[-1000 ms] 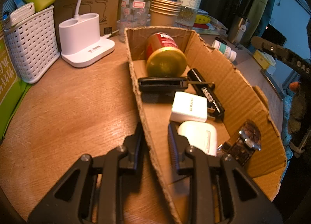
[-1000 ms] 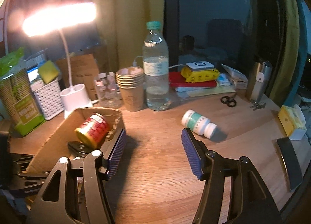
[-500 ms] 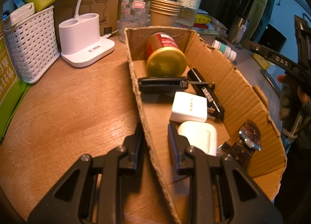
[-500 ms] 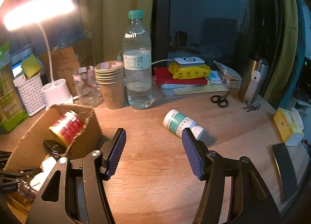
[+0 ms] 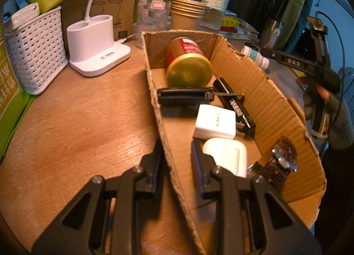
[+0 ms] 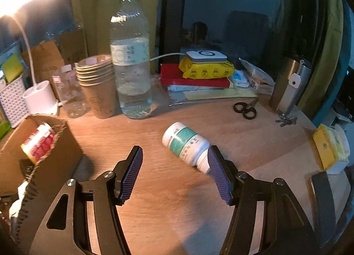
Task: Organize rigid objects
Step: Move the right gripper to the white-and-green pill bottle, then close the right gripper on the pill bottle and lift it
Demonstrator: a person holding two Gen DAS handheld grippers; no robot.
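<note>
Pill bottle (image 6: 185, 144), beside the cardboard box (image 6: 55, 151): light, rigid, rolls easily; grip mid-body. Right gripper (image 6: 174, 174) fingers opening, empty; left gripper (image 5: 177, 159) fingers clamp the box wall.

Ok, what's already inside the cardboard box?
Inside the cardboard box: a red can with gold lid on its side, a black folding knife, a black bar, a white charger, a white case, a wristwatch. The near end is hidden behind the left gripper.

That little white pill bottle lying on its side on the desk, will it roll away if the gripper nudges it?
Probably: the pill bottle is round and lies on its side on the smooth wooden desk, so a sideways nudge could roll it. It looks like hard plastic, likely light and stiff. The right gripper, jaws opening, should straddle it.
</note>
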